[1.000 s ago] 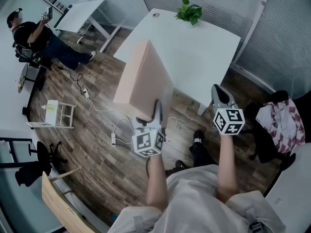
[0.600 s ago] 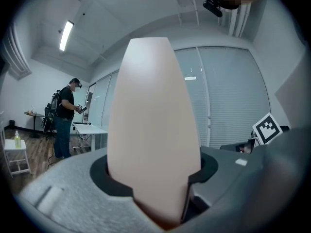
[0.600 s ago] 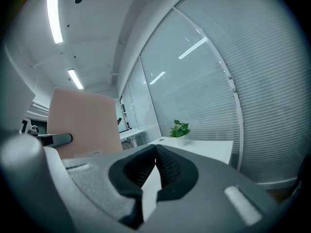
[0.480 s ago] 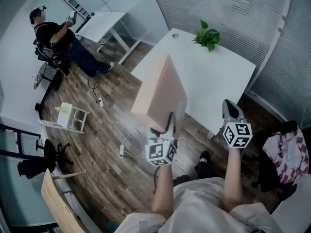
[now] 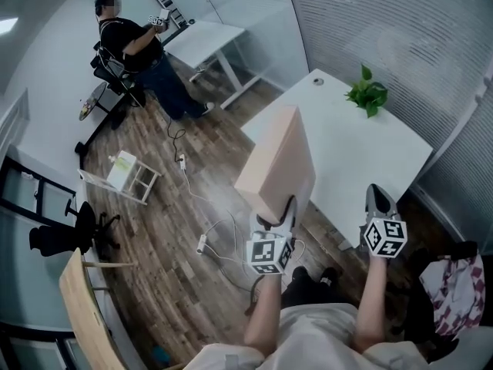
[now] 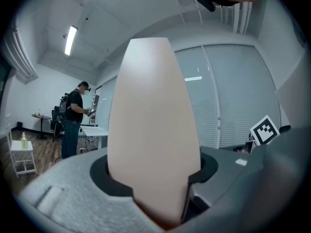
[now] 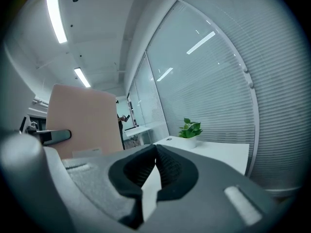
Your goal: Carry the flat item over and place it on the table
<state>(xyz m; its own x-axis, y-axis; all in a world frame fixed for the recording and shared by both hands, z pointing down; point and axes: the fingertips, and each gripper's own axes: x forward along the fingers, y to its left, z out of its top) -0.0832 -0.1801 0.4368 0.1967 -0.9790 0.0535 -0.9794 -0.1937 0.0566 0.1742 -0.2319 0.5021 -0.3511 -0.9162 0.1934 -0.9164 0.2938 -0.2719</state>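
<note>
A flat pale pink board (image 5: 277, 164) stands on edge in the air, with my left gripper (image 5: 282, 216) shut on its lower end. It hangs over the wood floor beside the near left edge of the white table (image 5: 385, 156). In the left gripper view the board (image 6: 153, 130) fills the space between the jaws of the left gripper (image 6: 154, 188). My right gripper (image 5: 379, 200) is shut with nothing in it, held over the table's near corner. In the right gripper view the jaws of the right gripper (image 7: 155, 154) meet, with the board (image 7: 82, 123) at the left and the table (image 7: 218, 152) ahead.
A potted plant (image 5: 368, 95) stands at the table's far side. A person (image 5: 135, 41) stands by a second white table (image 5: 204, 37) at the back left. A small white cart (image 5: 127, 174), floor cables (image 5: 208, 233), a black chair (image 5: 65, 233) and a wooden plank (image 5: 85, 314) lie to the left.
The view has swung, so the table, board and both grippers sit further right and lower in the frame. The left gripper still holds the board; the right stays shut.
</note>
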